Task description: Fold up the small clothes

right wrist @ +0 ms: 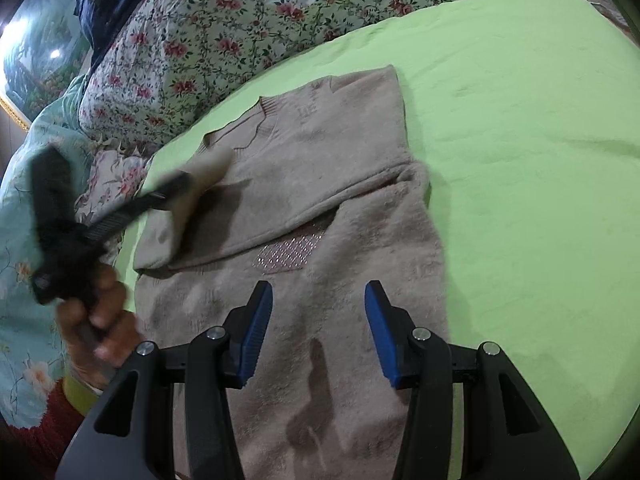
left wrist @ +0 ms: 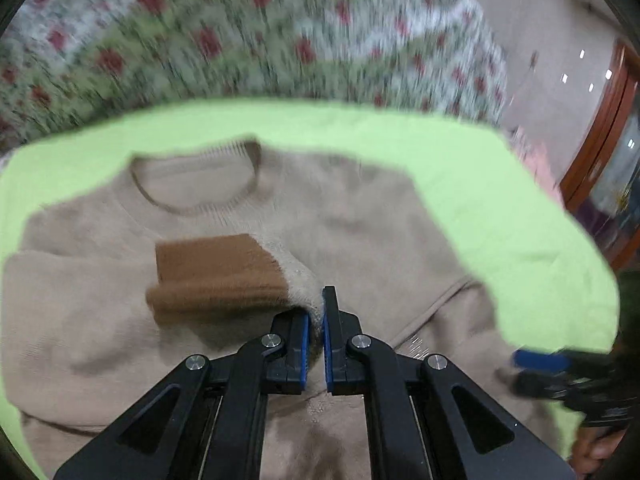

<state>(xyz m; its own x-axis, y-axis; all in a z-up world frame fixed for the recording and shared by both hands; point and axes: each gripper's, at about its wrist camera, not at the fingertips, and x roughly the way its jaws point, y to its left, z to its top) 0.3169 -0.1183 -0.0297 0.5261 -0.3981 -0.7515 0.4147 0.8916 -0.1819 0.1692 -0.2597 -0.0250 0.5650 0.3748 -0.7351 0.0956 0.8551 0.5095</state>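
A beige knit sweater (left wrist: 340,208) lies flat on a lime-green cloth (left wrist: 520,208), neck hole away from me. My left gripper (left wrist: 316,320) is shut on the sleeve (left wrist: 298,280), just behind its brown cuff (left wrist: 212,276), and holds it over the chest. In the right wrist view the sweater (right wrist: 320,208) lies lengthwise, its right sleeve folded across. My right gripper (right wrist: 318,312) is open and empty above the lower body of the sweater. The left gripper (right wrist: 188,184) shows there blurred, with the sleeve in it.
The green cloth (right wrist: 520,160) covers a bed. A floral quilt (right wrist: 224,32) is bunched along its far side, and a teal floral cover (right wrist: 24,240) lies at the left. A wooden cabinet (left wrist: 600,152) stands off to the right.
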